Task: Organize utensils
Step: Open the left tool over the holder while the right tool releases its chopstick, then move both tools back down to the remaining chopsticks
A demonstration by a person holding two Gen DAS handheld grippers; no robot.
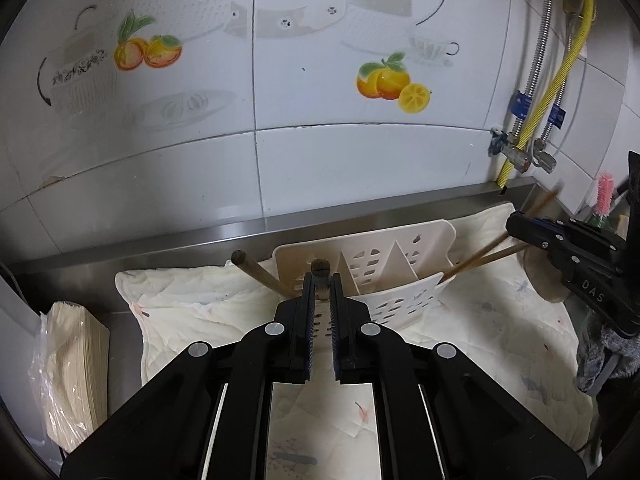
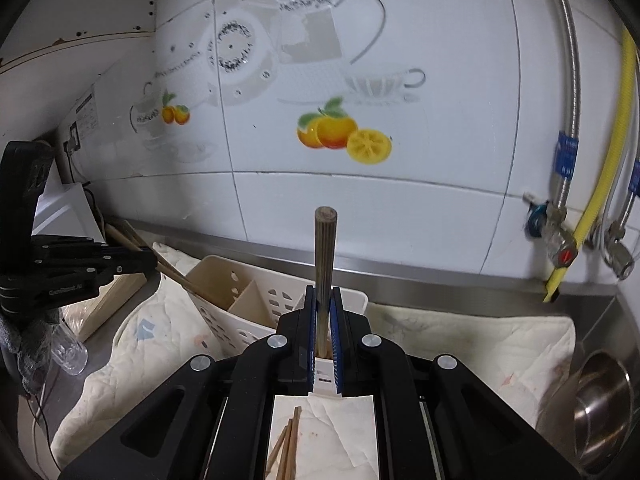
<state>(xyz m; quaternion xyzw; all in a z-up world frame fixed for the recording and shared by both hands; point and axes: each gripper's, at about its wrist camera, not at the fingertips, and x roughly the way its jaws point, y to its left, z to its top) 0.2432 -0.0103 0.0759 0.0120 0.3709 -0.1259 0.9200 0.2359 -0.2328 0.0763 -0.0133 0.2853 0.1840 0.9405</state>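
A white slotted utensil holder (image 1: 400,276) with dividers lies on a cream cloth (image 1: 208,312). In the left wrist view my gripper (image 1: 321,284) is shut on a wooden handle (image 1: 320,270) over the holder; a second wooden handle (image 1: 256,272) leans to its left. The other gripper (image 1: 516,226) at the right is shut on chopsticks (image 1: 480,258) whose tips reach into the holder. In the right wrist view my gripper (image 2: 324,300) grips an upright wooden handle (image 2: 326,256) above the holder (image 2: 240,300); the other gripper (image 2: 152,262) holds chopsticks (image 2: 176,276). Loose chopsticks (image 2: 288,448) lie below.
A steel ledge (image 1: 200,236) and tiled wall stand behind. Yellow hose (image 2: 616,136) and valves (image 2: 560,248) are at the right. A steel pot (image 2: 600,404) sits right. A bagged stack of paper (image 1: 76,364) and a wooden board (image 2: 112,300) sit left.
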